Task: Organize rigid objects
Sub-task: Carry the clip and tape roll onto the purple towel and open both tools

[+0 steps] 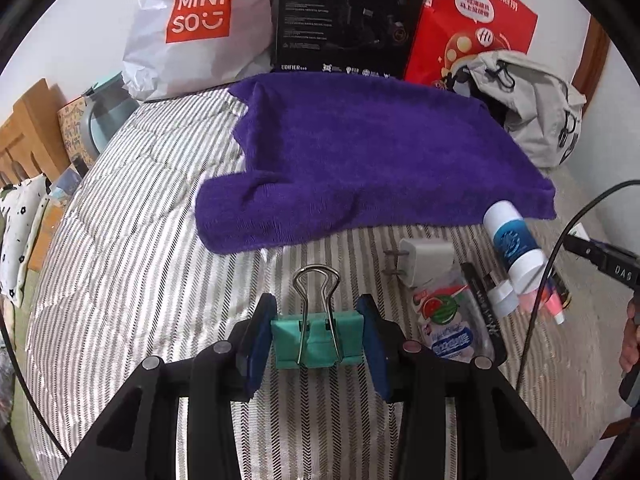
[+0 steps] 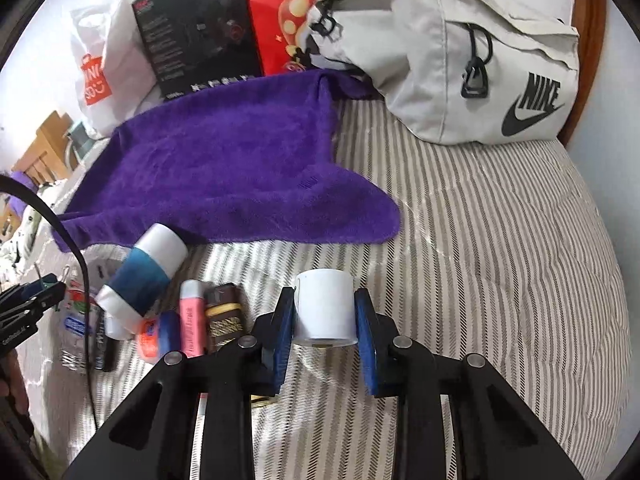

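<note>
Green binder clip [image 1: 318, 340] is pinched in your left gripper [image 1: 318, 344], white cap [image 2: 325, 307] in your right gripper [image 2: 325, 334], both held just short of the purple towel [image 1: 360, 160], likely their sorting spot.

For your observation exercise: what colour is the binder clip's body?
Teal green binder clip, with silver wire handles; clearest in the left wrist view.

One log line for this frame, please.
left gripper: shut on teal binder clip | right gripper: shut on white cylinder | purple towel: bare
</note>
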`<act>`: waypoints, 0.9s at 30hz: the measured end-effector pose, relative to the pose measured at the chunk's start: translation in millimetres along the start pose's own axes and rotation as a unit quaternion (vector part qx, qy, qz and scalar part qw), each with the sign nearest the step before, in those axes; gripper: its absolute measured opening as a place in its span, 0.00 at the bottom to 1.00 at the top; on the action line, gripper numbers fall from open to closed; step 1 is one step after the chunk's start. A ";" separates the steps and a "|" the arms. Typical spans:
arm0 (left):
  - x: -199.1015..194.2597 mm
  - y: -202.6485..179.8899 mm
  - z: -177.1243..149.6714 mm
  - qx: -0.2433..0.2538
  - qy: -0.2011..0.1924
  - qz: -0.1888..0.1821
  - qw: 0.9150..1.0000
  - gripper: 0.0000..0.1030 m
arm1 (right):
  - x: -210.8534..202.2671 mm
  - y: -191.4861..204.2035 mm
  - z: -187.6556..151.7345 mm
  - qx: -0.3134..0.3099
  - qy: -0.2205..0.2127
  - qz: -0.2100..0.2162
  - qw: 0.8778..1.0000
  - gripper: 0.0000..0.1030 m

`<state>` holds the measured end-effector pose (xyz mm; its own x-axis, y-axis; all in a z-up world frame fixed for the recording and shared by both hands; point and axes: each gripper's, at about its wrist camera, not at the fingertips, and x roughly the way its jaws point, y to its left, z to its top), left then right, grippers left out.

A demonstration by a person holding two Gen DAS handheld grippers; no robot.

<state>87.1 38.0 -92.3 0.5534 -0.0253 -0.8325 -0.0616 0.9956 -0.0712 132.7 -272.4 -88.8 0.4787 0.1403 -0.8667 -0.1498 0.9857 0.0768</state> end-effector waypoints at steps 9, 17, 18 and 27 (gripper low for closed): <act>-29.6 6.7 28.6 -0.010 -0.030 -0.008 0.999 0.38 | -23.7 15.2 19.7 -0.013 -0.014 0.033 0.999 0.28; -24.9 11.3 72.1 -0.013 -0.040 -0.006 0.999 0.38 | -31.5 40.3 64.0 -0.042 -0.033 0.060 0.997 0.28; -21.4 12.1 77.4 -0.015 -0.038 -0.008 0.999 0.38 | -28.7 43.9 70.2 -0.048 -0.033 0.061 0.996 0.28; 17.0 11.5 117.7 -0.015 -0.028 -0.010 0.999 0.38 | 24.8 59.5 119.7 -0.065 -0.016 0.080 0.995 0.28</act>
<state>193.6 59.8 -42.6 0.5998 -0.0402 -0.7991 -0.0743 0.9916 -0.1056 239.3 -199.1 -46.7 0.4668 0.2988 -0.8323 -0.3357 0.9306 0.1458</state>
